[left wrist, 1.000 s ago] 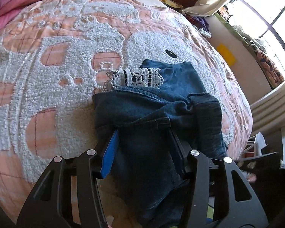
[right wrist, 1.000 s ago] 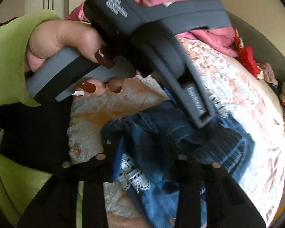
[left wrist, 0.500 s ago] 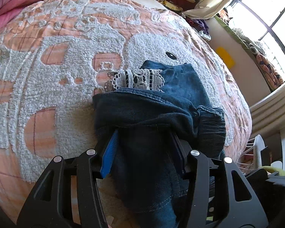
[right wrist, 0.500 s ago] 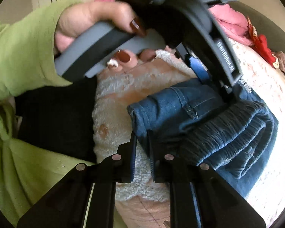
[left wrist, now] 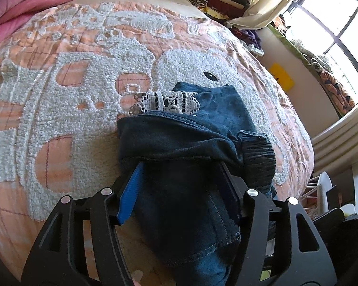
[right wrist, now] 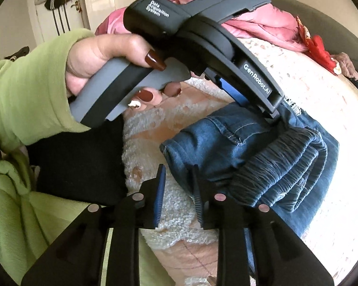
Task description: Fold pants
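Straddling pants [left wrist: 179, 190], left gripper [left wrist: 179, 174] jaws just widened.

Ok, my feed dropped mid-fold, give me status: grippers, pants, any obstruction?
Left gripper just opening, denim between its fingers. Right gripper just opening, empty beside the fold. Pants bundled on the bedspread. No obstruction seen.

Dark blue denim pants [left wrist: 179, 147] folded into small thick bundle, lying on peach-and-white fluffy bed cover [left wrist: 59, 109] near bed edge. White lace trim [left wrist: 165, 102] peeks out at far side. Stretchy crinkled waistband [right wrist: 281, 164] bunched on one side. Top layer rumpled, not flat.
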### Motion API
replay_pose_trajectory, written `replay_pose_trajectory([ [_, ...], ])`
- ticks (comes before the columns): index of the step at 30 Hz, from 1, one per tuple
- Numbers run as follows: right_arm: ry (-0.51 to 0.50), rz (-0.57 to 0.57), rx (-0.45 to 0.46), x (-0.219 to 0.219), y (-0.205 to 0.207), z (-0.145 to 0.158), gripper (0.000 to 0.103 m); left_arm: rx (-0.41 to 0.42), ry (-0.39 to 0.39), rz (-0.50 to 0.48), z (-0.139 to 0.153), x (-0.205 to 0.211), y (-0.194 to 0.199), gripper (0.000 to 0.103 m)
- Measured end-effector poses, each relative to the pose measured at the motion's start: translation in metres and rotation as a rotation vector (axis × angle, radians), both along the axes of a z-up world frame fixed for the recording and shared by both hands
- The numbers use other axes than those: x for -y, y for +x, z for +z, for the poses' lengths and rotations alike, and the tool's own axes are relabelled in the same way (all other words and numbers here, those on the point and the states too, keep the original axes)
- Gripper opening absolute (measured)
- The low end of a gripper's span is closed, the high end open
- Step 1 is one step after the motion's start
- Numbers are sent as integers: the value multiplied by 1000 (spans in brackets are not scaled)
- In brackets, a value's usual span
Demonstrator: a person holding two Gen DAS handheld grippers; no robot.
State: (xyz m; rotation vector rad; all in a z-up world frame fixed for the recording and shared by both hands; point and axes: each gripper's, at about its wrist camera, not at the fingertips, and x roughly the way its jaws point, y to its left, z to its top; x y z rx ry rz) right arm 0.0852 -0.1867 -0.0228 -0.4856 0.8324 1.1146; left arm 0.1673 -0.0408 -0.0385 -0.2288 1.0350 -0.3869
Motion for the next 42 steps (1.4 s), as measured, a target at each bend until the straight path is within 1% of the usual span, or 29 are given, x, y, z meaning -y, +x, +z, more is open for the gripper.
replay_pose_trajectory([
  [7,38,-12,-8,8,2,15,27,9,0,4,4,2,-5,60],
  [9,46,-9,-5,10,1,19,30,13,2,7,5,2,-6,62],
  [11,53,-10,5,12,-1,24,32,17,3,10,7,1,-8,63],
  [13,60,-15,8,14,-1,29,32,21,2,12,9,1,-9,65],
  [19,79,-39,27,22,-2,41,33,38,1,28,16,-2,-13,67],
  [20,84,-45,32,24,-2,44,44,42,1,32,17,-2,-14,68],
  [21,89,-59,43,27,-2,47,66,44,2,36,18,-3,-15,70],
  [22,95,-69,52,29,-2,49,70,47,6,42,19,-4,-16,80],
  [25,121,-102,77,39,1,59,70,70,35,56,25,-6,-20,80],
  [27,126,-128,97,43,3,63,76,79,40,63,28,-7,-22,80],
  [31,152,-201,134,58,12,77,81,104,57,76,35,-10,-27,81],
  [32,155,-221,145,61,14,79,86,109,60,78,37,-11,-29,81],
  [33,160,-237,153,63,15,81,87,116,66,79,39,-11,-31,81],
  [35,181,-283,174,71,20,88,88,133,77,86,43,-11,-34,81],
  [38,197,-362,191,84,30,91,91,158,99,100,49,-12,-40,81],
  [42,204,-480,178,98,47,90,94,182,129,114,53,-12,-46,81],
])
